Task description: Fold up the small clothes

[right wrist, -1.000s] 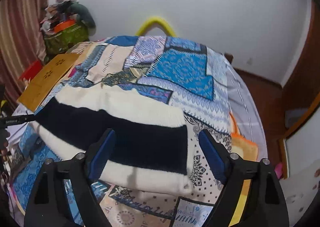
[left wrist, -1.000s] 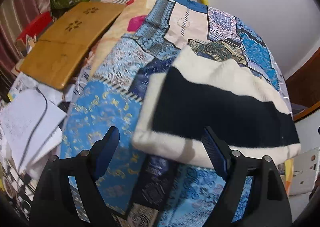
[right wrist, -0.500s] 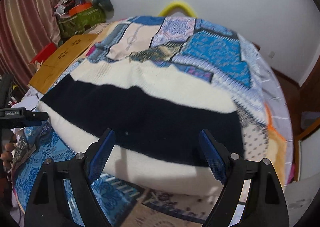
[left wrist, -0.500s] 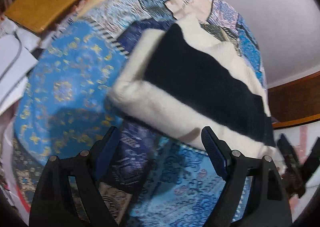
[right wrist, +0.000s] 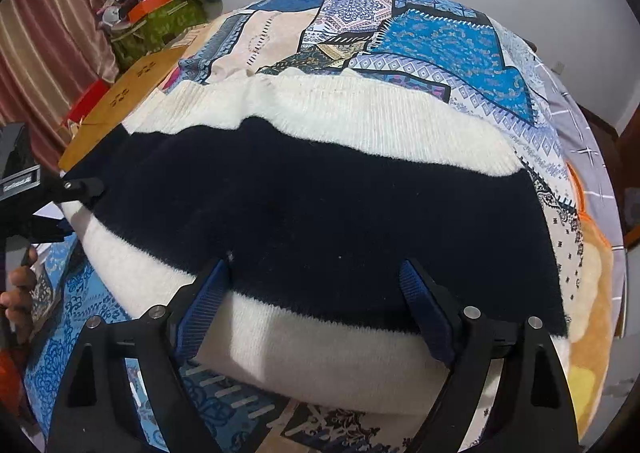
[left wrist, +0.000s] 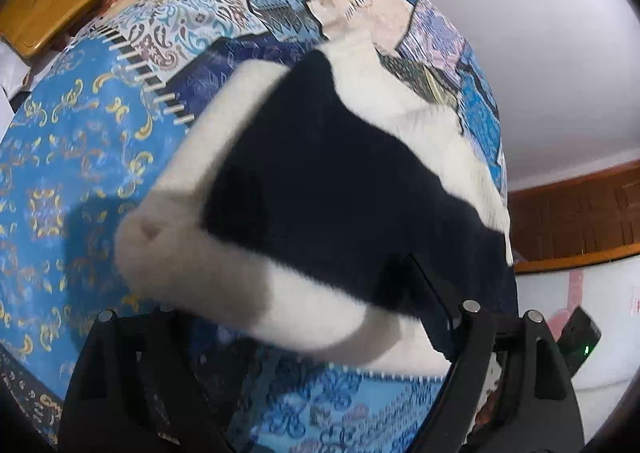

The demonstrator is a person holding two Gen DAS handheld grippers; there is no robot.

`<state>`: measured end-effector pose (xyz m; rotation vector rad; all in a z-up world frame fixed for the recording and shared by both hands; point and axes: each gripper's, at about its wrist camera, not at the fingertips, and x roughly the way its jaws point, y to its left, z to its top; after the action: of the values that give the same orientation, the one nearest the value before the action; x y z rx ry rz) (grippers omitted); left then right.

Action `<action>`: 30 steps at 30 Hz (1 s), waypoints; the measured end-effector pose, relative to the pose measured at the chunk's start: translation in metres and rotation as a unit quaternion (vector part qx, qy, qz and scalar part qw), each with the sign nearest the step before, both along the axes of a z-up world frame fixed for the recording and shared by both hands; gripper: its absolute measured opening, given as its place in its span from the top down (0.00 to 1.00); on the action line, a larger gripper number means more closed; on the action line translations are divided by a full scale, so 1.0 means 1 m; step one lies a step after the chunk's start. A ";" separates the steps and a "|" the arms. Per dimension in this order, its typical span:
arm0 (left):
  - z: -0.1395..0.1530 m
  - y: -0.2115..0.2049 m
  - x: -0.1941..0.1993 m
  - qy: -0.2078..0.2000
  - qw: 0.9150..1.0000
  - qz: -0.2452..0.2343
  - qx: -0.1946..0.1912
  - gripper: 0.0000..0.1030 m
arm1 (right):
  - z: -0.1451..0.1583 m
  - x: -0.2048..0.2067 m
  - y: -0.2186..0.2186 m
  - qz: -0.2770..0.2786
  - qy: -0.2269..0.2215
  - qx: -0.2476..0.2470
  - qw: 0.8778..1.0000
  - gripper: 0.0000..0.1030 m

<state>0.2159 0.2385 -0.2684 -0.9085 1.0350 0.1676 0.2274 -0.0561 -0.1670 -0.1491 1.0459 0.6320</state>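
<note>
I take the black-and-cream knit garment (right wrist: 320,205) as my landmark: it lies flat on the patchwork bedspread (right wrist: 436,33), its black band running crosswise in the right wrist view, so its long axis goes from one gripper's side to the other's.

My right gripper (right wrist: 316,293) sits over the garment's near long edge, towards its right end. Its jaws stand spread and are opening a little wider; the blue pads (right wrist: 208,293) hover on the cream hem and the black band, with cloth lying in the gap but nothing pinched.

My left gripper (left wrist: 296,317) is at the garment's other end, beside the rounded cream corner. Its jaws are closing slightly but are wide apart: the near cream edge lies between them, and one finger (left wrist: 432,301) lies across the black band. I cannot see any pad pressing on the knit, so I judge it unheld. In the right view the left gripper's tip shows at the garment's left end, touching or just above it; I cannot tell which.

Each hand is nearest its own end of the near hem. I judge the coming move turns on that: both pinch this edge and carry it across the short axis to the far cream edge.
</note>
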 end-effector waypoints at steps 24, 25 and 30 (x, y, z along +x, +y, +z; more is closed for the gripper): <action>0.103 0.038 0.008 -0.058 0.971 0.068 0.220 0.77 | 0.033 0.003 -0.036 -0.025 -0.036 0.013 0.999 0.17; 0.111 0.037 0.009 -0.061 0.969 0.068 0.231 0.77 | 0.034 0.004 -0.040 -0.029 -0.036 0.016 0.999 0.17; 0.144 0.012 0.019 -0.084 0.956 0.042 0.276 0.77 | 0.023 0.006 -0.055 -0.045 -0.018 0.023 0.999 0.17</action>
<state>0.2347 0.2510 -0.1241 -0.4453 0.7327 0.4204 0.2330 -0.1116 -0.1441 -0.0726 0.9974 0.5703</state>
